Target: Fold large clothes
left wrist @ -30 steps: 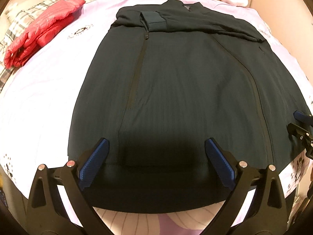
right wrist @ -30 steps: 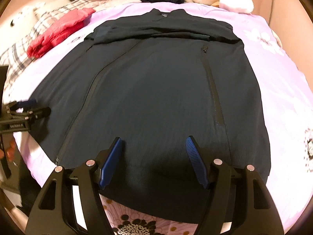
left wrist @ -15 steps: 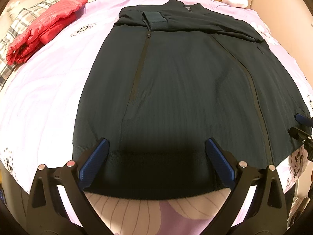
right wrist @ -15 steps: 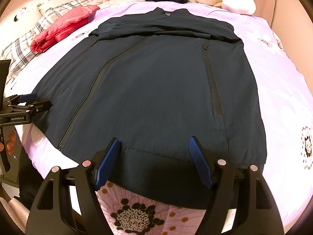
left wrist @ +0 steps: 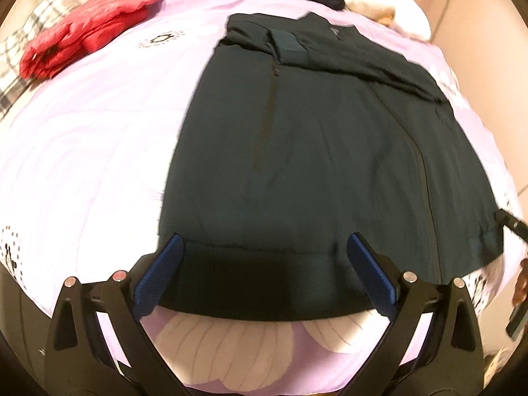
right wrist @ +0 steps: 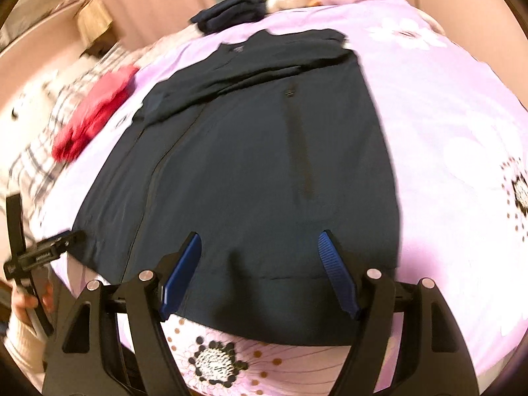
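clear: bedspread (left wrist: 99,151) left of jacket (left wrist: 316,165) — blocked: red garment (left wrist: 89,26) far-left

No text can be read with certainty. In the right wrist view a small white printed word is seen on the black body of the other two-finger gripper (right wrist: 43,255) at the left edge, but it is too blurred to be spelled out. A small pale mark is seen at the collar of the dark navy zip jacket (left wrist: 336,33) (right wrist: 236,48); it cannot be read either
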The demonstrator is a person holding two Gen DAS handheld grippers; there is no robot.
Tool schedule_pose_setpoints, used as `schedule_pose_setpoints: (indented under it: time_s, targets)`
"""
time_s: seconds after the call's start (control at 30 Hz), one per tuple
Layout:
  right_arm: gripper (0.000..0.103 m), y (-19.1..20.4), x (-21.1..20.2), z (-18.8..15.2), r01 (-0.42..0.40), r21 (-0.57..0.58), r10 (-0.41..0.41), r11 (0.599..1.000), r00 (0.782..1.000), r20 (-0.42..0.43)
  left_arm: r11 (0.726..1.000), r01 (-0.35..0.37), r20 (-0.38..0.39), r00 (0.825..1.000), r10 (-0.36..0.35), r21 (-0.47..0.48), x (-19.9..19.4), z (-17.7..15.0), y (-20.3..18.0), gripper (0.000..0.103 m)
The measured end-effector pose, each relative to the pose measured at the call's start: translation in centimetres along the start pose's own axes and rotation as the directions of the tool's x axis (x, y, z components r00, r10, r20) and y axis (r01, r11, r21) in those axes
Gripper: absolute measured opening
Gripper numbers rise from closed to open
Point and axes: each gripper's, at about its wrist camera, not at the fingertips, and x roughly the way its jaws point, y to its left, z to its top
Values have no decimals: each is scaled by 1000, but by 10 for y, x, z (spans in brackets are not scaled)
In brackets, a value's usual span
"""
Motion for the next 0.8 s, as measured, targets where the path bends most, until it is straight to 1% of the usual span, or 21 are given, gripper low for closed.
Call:
schedule_pose_setpoints:
  time_s: [0.13, 0.2, 0.23, 0.3, 0.37, 0.53, 0.67, 0.77, 0.8]
  targets:
    - [74, -16, -6, 3, 22, 46, -23, 999, 999, 25, 996, 20, 1, 1000, -20, -84, 0, 7, 21, 101]
    - [74, -25, -6, 4, 26, 71, -28, 997, 999, 23, 990, 51, -1, 999, -51, -132, 3, 11, 33, 101]
    - [74, -32, -4, 4, 13, 97, -15, 995, 1000, 15, 987, 67, -1, 998, -68, -144, 5, 12, 37, 101]
    - [74, -40, -1, 5, -16, 135, 16, 991, 1000, 2, 979, 118, -12, 993, -121, -169, 10, 13, 44, 101]
    - [75, -43, 3, 5, -41, 162, 43, 986, 999, -8, 962, 182, -25, 981, -191, -202, 17, 13, 50, 101]
    - [77, -40, 10, 7, -93, 166, 98, 982, 995, -22, 936, 275, -19, 958, -286, -221, 26, 18, 55, 101]
    - [78, -42, 17, 15, -144, 191, 151, 971, 988, -25, 899, 363, -20, 925, -379, -246, 35, 29, 63, 101]
    - [78, -44, 24, 25, -180, 211, 189, 961, 982, -23, 862, 426, -14, 895, -446, -276, 42, 39, 69, 101]
    - [78, -45, 28, 28, -187, 218, 198, 958, 980, -25, 854, 438, -13, 888, -460, -282, 41, 38, 71, 101]
